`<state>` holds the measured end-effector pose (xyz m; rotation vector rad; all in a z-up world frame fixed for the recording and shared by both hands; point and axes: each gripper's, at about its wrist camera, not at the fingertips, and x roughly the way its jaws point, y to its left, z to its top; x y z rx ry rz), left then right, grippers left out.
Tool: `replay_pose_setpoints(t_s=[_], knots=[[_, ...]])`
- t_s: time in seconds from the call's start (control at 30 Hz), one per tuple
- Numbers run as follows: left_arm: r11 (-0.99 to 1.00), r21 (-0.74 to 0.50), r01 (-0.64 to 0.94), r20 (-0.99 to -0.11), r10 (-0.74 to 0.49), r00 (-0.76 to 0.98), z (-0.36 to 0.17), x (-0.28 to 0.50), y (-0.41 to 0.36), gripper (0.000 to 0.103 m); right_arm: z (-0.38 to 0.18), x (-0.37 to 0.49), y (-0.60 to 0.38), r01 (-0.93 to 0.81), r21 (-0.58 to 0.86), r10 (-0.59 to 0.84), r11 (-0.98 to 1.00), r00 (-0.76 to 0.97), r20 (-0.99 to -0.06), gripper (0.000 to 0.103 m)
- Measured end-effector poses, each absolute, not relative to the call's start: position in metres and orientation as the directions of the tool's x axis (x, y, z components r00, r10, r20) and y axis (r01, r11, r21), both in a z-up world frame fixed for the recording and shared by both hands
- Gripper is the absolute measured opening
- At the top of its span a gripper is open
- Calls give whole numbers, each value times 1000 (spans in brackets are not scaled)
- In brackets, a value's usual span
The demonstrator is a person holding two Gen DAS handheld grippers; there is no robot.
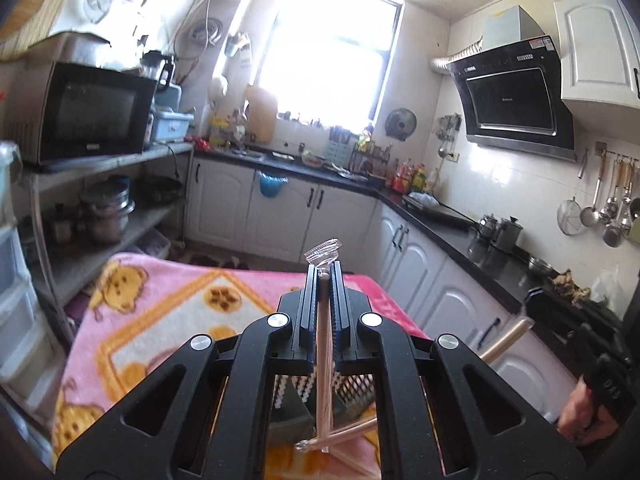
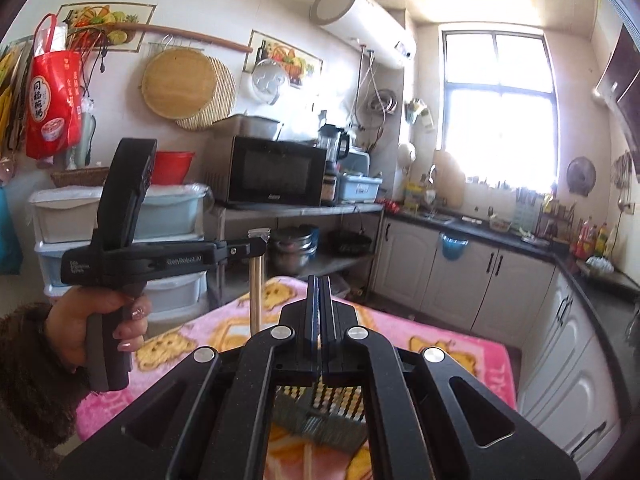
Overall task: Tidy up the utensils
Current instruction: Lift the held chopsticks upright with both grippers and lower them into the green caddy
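The left hand-held gripper [image 1: 324, 276] is clenched on a pair of wooden chopsticks in a clear wrapper [image 1: 324, 344], which runs lengthwise between the two fingers; the crumpled wrapper end projects just past the fingertips, and the lower end of the pair extends back beneath the gripper body. In the right wrist view the same left hand-held gripper [image 2: 256, 246] appears from the side, held level by the person's left hand [image 2: 100, 324], with the chopsticks hanging upright from its tip above the desk. The right hand-held gripper [image 2: 319, 280] is closed with its fingers pressed together, and nothing is visible between them. The desk is covered with a pink blanket with yellow bear patterns [image 1: 160, 312]. A slotted utensil basket [image 2: 320, 428] lies on the blanket directly below both grippers, partly hidden by the gripper bodies. More wrapped chopsticks [image 1: 352, 430] lie crossed beside the basket, below the left gripper. A further wooden stick [image 1: 508, 338] appears at the right edge of the left wrist view, near the person's right hand [image 1: 580, 412]; what holds it cannot be determined. A microwave [image 2: 276, 170] sits on a shelf behind the desk, and kitchen cabinets [image 1: 280, 208] run under the window.
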<state>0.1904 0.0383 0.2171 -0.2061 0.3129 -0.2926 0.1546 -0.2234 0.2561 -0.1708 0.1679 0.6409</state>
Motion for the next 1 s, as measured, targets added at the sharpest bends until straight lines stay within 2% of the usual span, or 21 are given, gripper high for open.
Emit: replay_pose_setpoints(t_s=[0.17,0.4,1.0], knots=[[946,-237,220,-267,-281,922,231,214,39,3,273,174,-229,-576,-112,551,810,812,-192,1],[959,-219,179,-289,-239,927,225,234,38,3,277,193,-240,-534,-114,509,838,839,-193,1],[977,-169,130,-283,-175,943,182,248,31,3,229,227,-254,-477,-111,429,872,853,-298,1]])
